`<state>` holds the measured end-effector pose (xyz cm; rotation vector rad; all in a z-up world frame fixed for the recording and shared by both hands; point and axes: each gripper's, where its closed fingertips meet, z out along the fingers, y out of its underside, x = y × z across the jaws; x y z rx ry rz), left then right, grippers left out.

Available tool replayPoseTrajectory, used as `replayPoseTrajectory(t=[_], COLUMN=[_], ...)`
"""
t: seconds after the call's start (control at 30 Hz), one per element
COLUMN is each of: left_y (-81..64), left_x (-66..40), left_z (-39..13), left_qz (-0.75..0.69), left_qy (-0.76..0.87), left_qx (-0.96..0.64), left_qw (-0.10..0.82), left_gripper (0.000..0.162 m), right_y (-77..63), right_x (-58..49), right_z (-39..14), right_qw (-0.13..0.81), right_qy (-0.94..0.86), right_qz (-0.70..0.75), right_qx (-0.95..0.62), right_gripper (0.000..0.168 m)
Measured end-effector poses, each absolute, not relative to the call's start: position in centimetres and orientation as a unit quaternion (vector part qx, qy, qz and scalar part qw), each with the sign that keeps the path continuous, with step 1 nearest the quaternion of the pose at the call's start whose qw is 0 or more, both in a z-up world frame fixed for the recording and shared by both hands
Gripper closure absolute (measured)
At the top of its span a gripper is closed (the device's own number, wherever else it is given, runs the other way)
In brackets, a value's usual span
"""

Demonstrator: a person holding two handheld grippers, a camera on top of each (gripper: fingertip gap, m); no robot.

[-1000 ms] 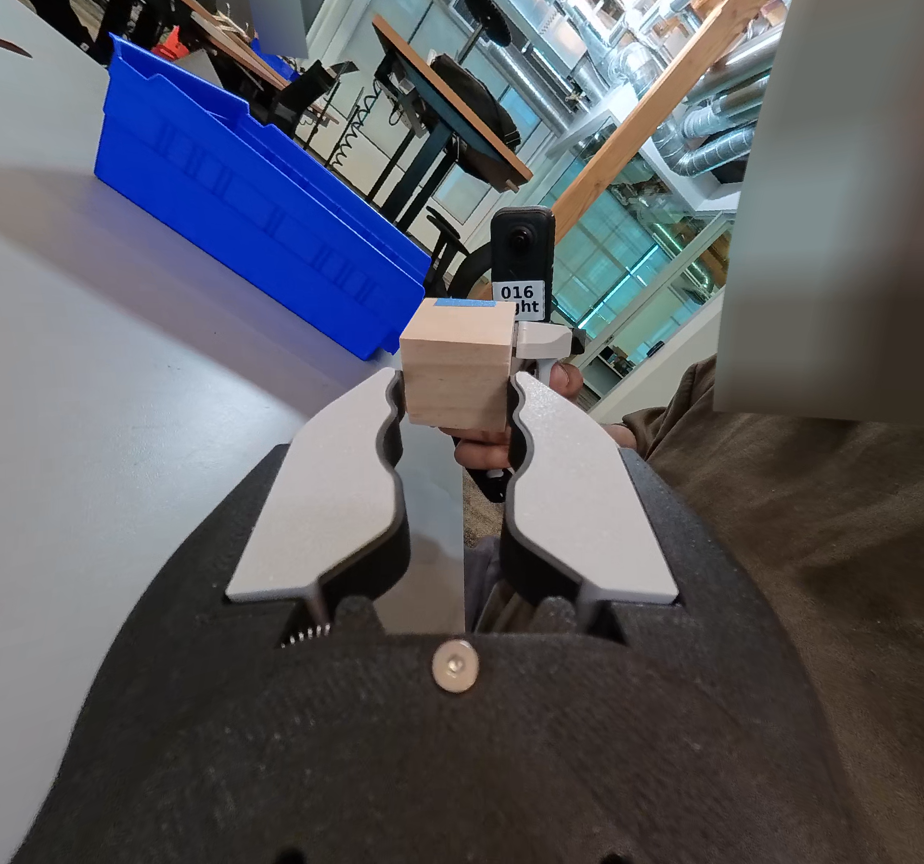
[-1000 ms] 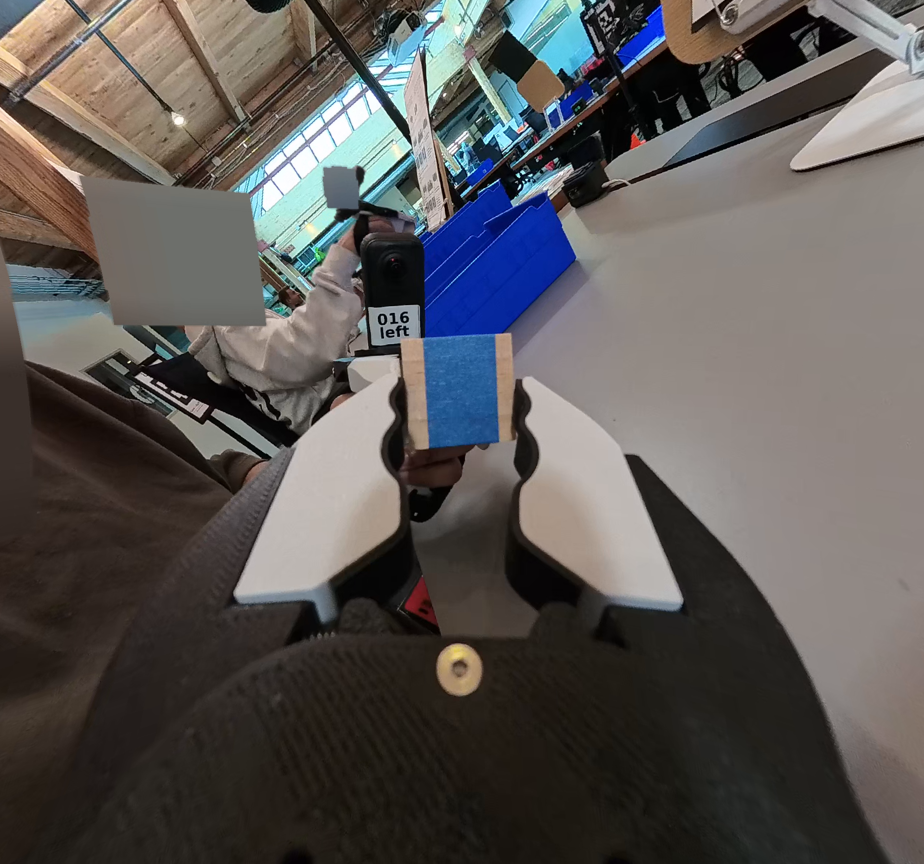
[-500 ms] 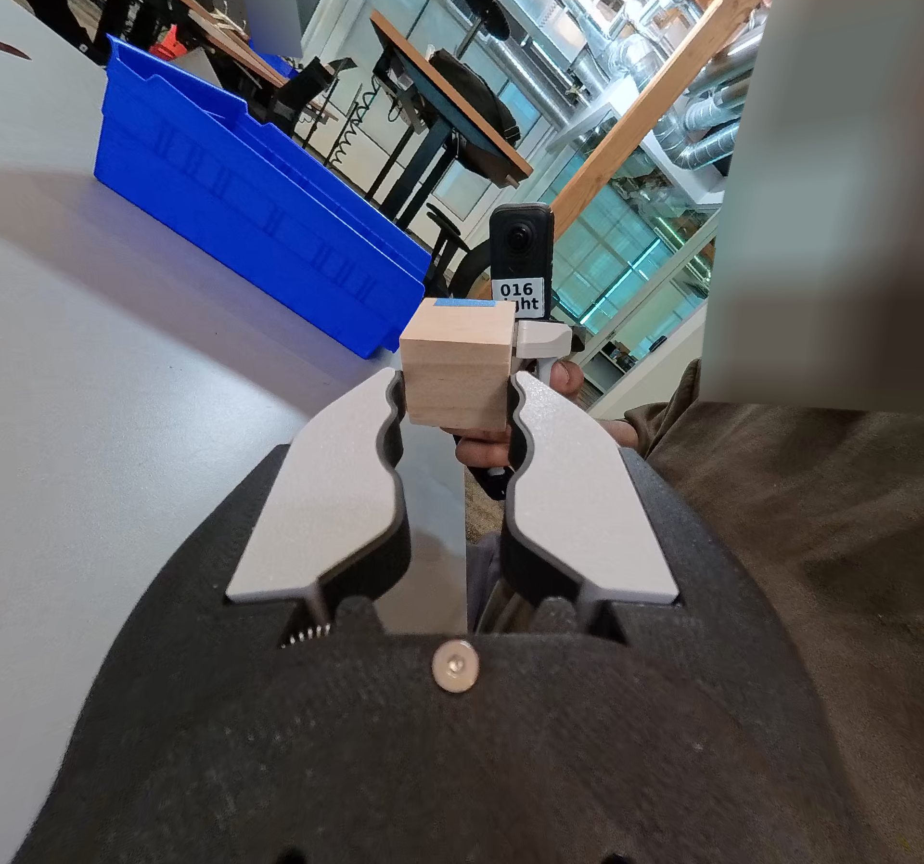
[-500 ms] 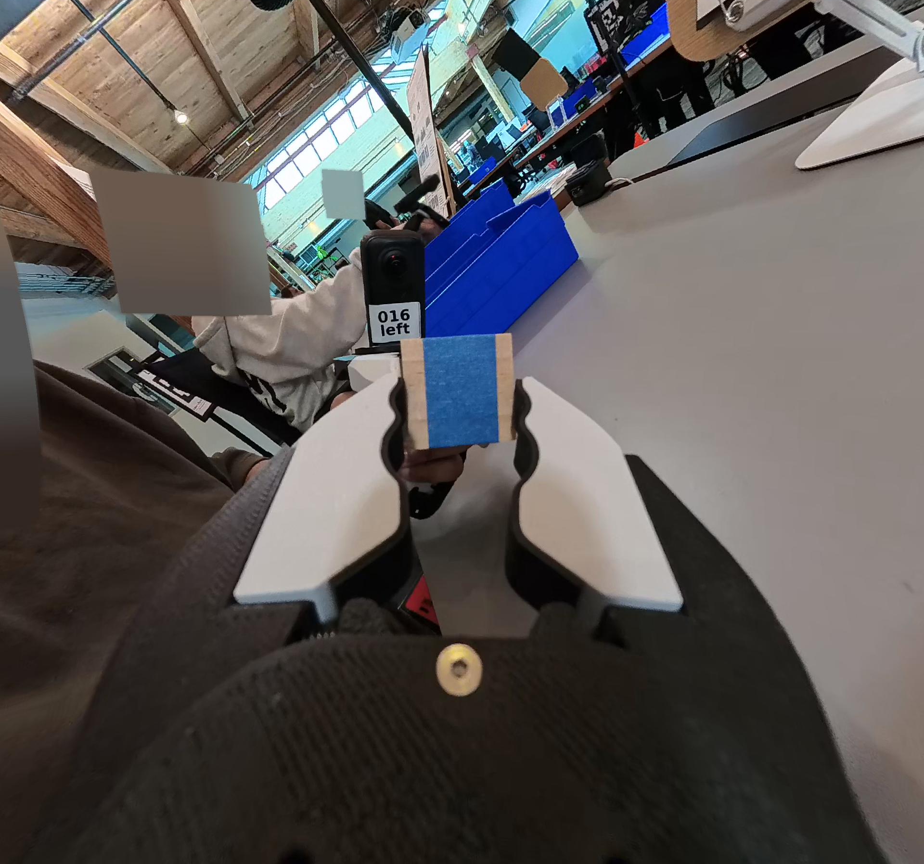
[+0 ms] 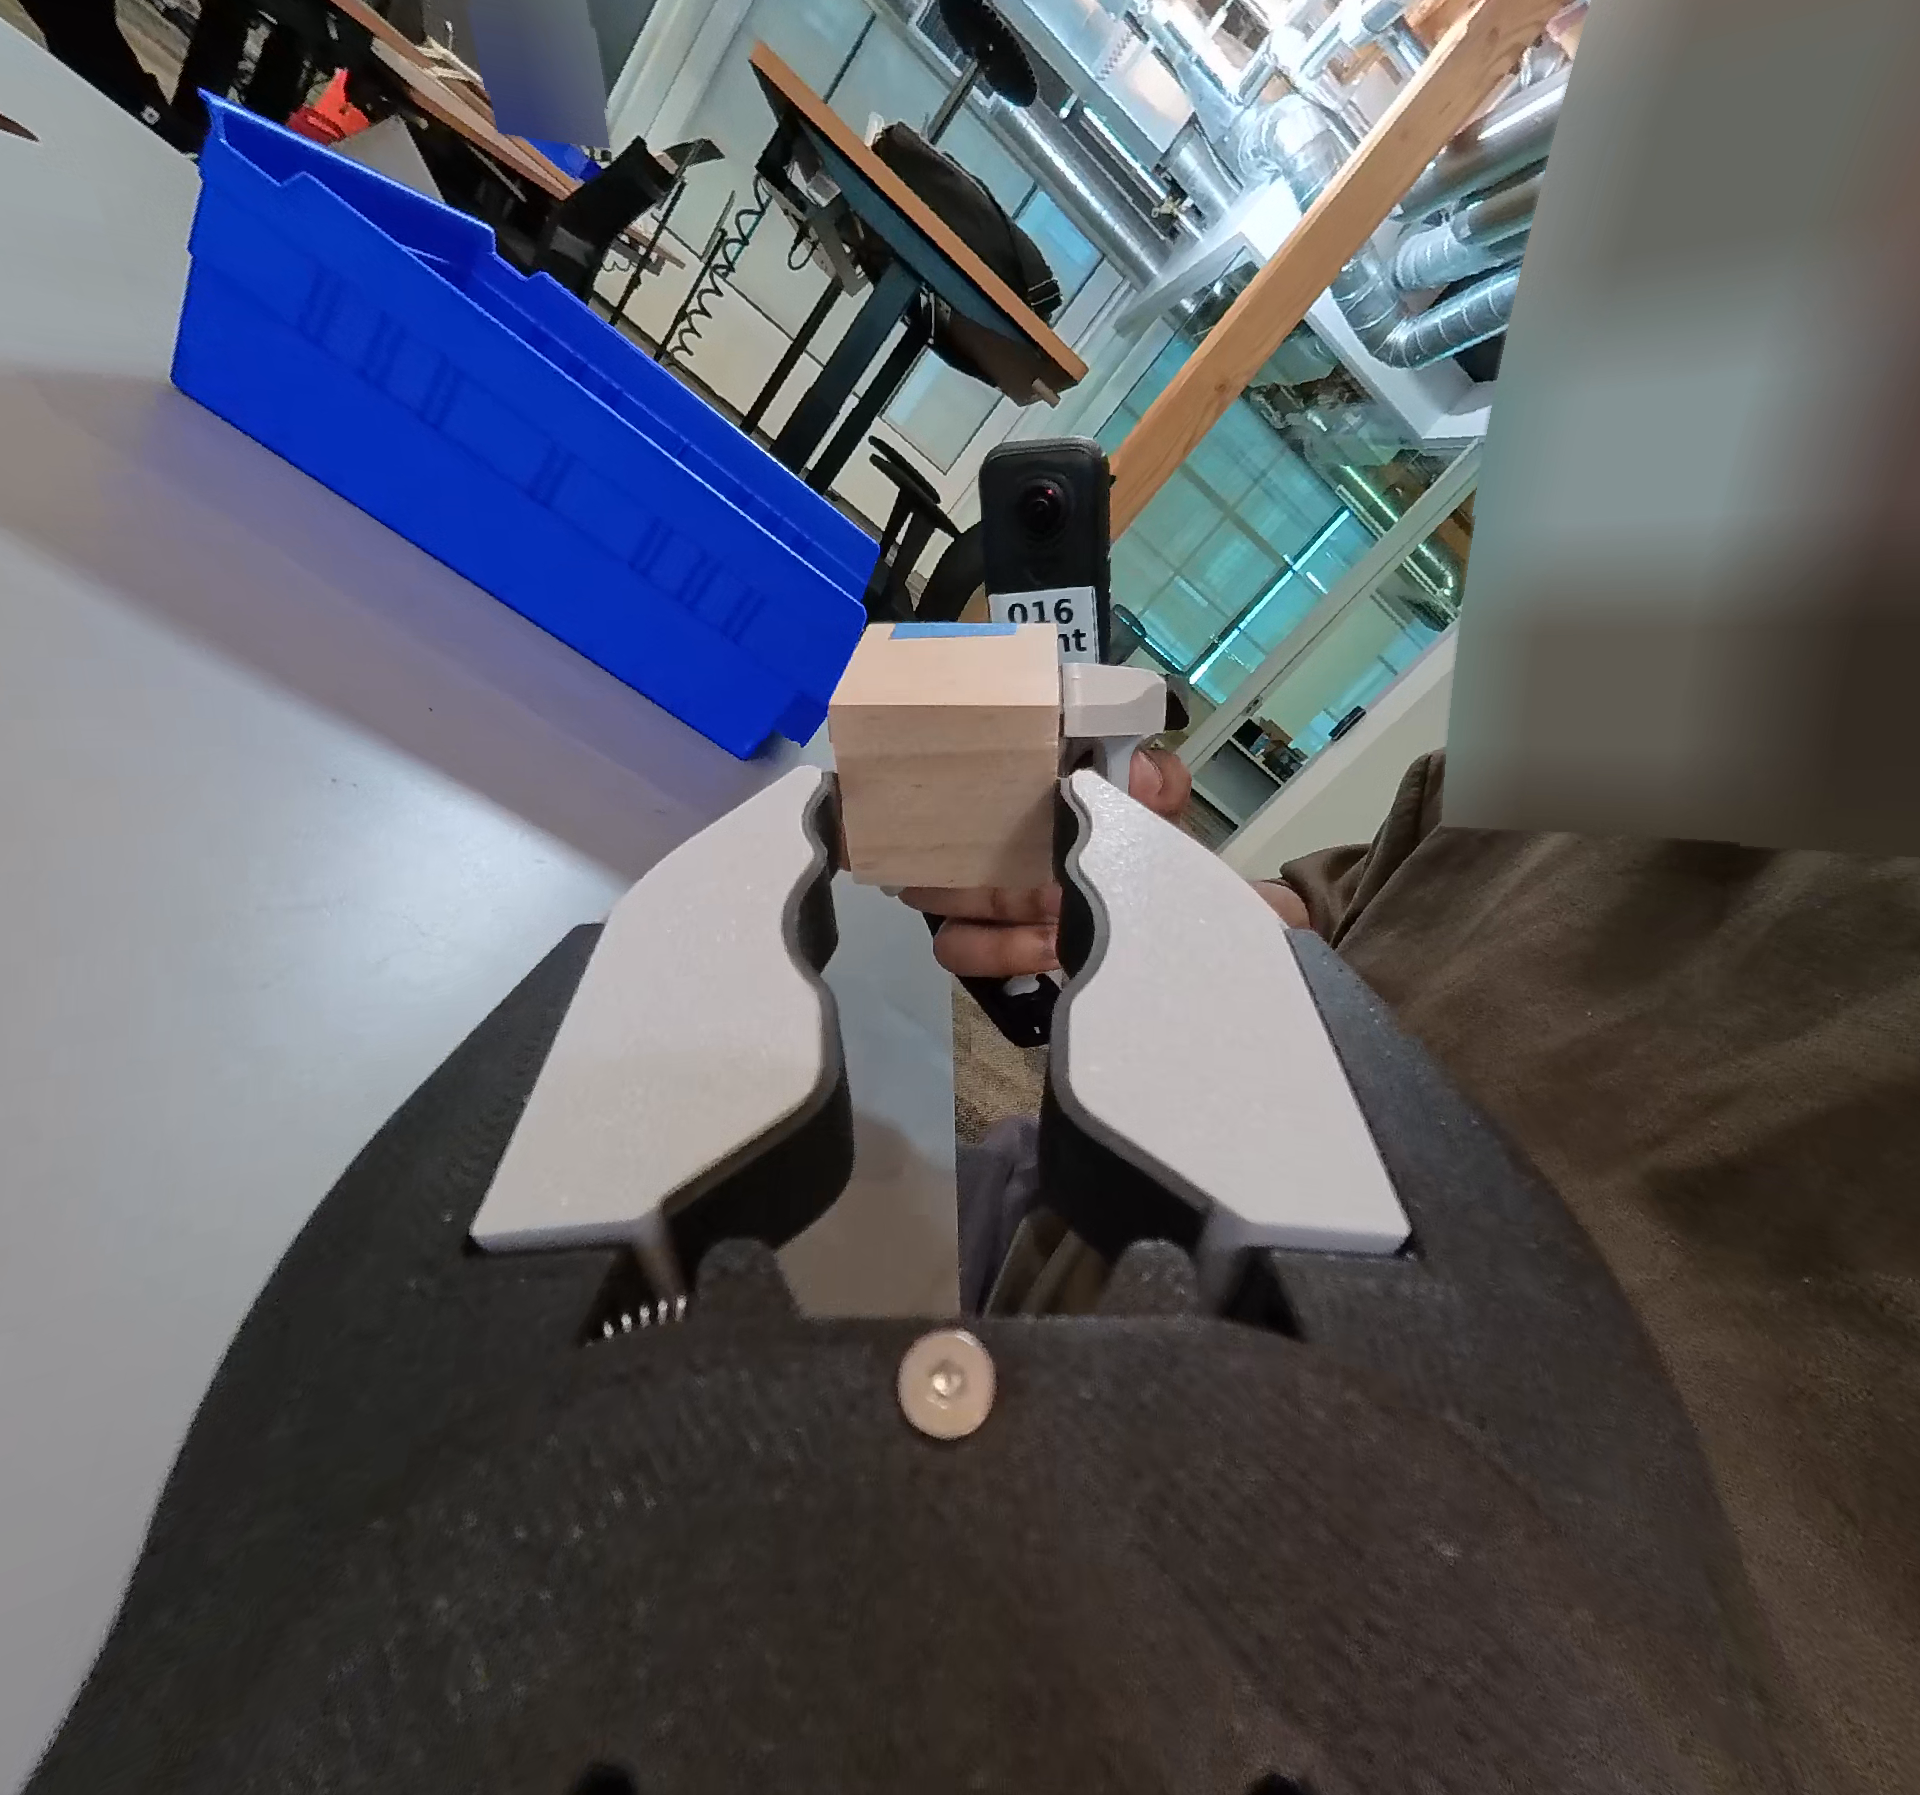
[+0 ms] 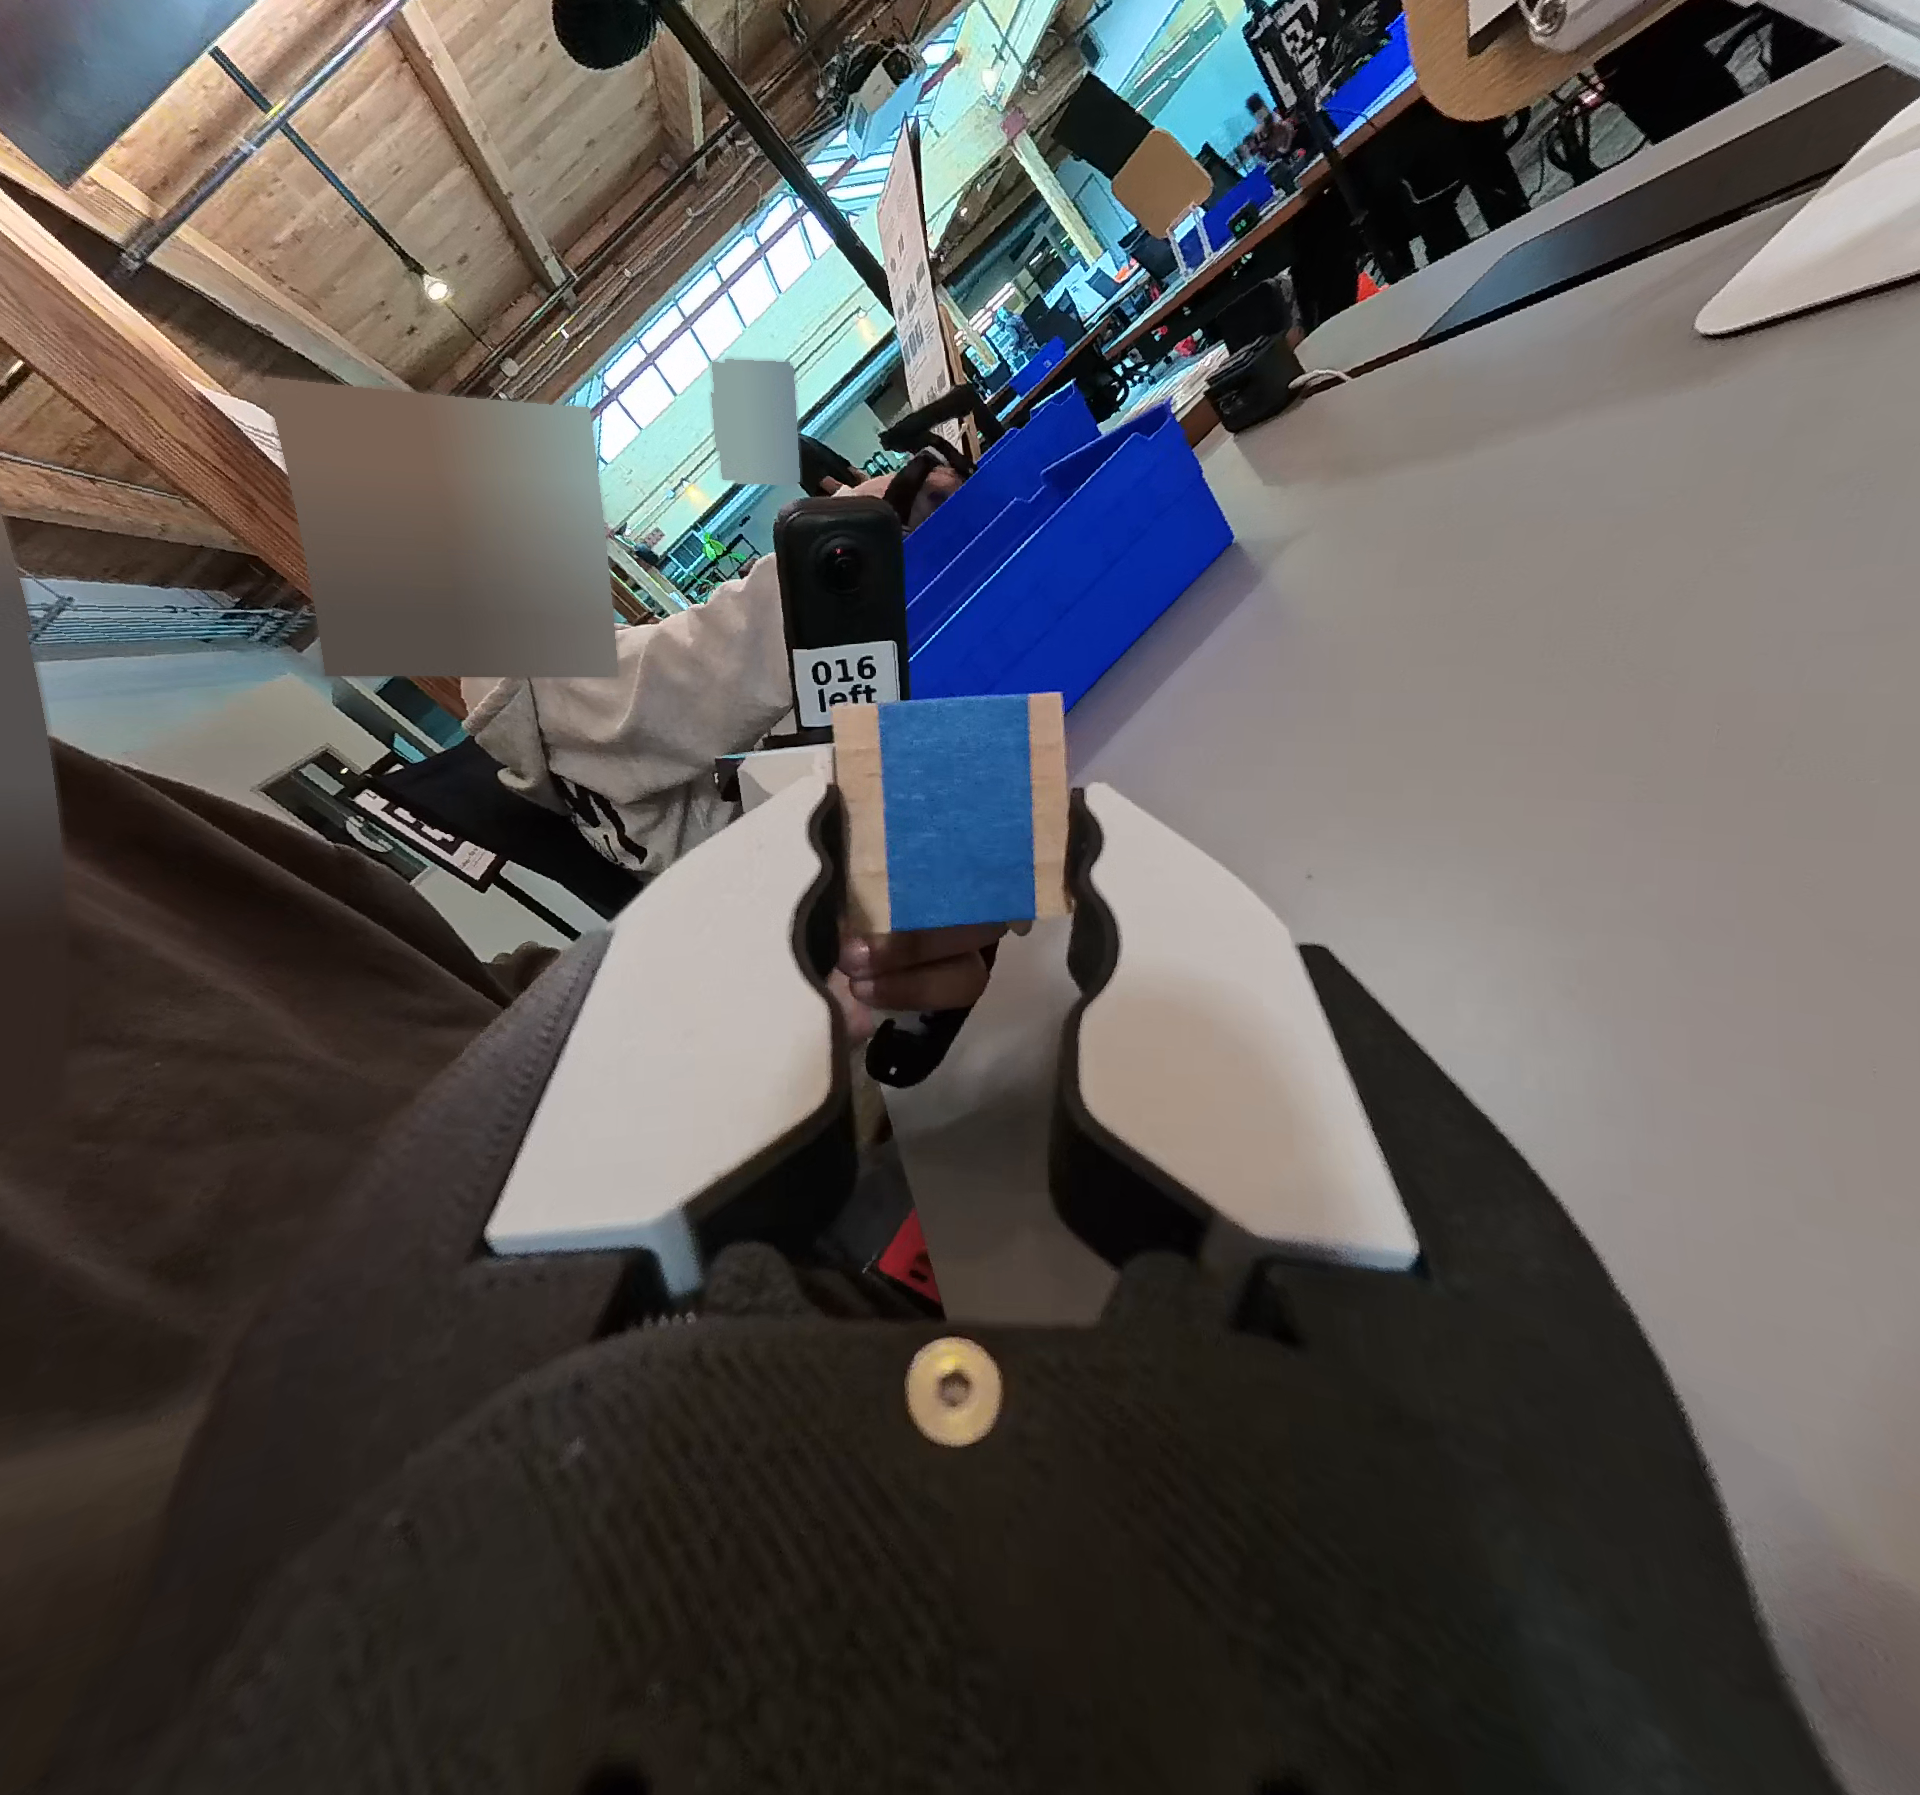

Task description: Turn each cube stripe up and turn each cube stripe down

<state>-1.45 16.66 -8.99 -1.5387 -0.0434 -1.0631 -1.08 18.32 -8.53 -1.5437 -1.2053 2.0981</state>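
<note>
One wooden cube (image 5: 940, 789) is held in the air above the grey table's edge between both grippers, which face each other. My left gripper (image 5: 945, 810) is shut on its side faces; a plain wood face points at that camera and a sliver of blue shows on top at the far edge. My right gripper (image 6: 951, 841) is shut on the same cube (image 6: 956, 815), whose blue stripe faces that camera. One finger (image 5: 1112, 696) of the right gripper shows beside the cube in the left wrist view. One finger (image 6: 769, 779) of the left gripper shows in the right wrist view.
A long blue bin (image 5: 499, 457) lies on the grey table (image 5: 260, 862) behind the cube; it also shows in the right wrist view (image 6: 1060, 582). A white stand base (image 6: 1829, 259) sits at the far right. A person in a white top (image 6: 644, 727) sits beyond the table.
</note>
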Motion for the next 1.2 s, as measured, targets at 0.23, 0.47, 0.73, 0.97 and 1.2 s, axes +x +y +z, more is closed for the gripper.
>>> replayPoseTrajectory(t=[0.23, 0.47, 0.73, 0.97, 1.2], left_y=[16.7, 16.6, 16.5, 16.7, 16.8], left_x=[-1.4, -1.5, -3.0, -3.3, -2.9], left_z=[-9.0, -8.8, -8.7, -8.8, -9.0], left_qz=[-0.452, -0.451, -0.449, -0.451, -0.454], left_qy=[-0.015, -0.014, -0.043, -0.052, -0.048], left_qx=[-0.665, -0.662, -0.653, -0.652, -0.657], left_qw=[0.594, 0.599, 0.608, 0.607, 0.6], left_gripper=[0.123, 0.13, 0.139, 0.134, 0.131], right_y=[18.5, 19.0, 21.7, 22.5, 34.6], right_x=[-0.9, -0.8, -0.2, 0.1, 0.9], right_z=[-8.5, -8.4, -7.9, -5.3, 0.6], right_qw=[0.121, 0.131, 0.129, 0.206, 0.402], right_qy=[-0.405, -0.399, -0.343, -0.38, -0.386], right_qz=[0.733, 0.732, 0.753, 0.725, 0.569], right_qx=[-0.534, -0.536, -0.546, -0.537, -0.604], right_gripper=[0.127, 0.127, 0.127, 0.126, 0.126])
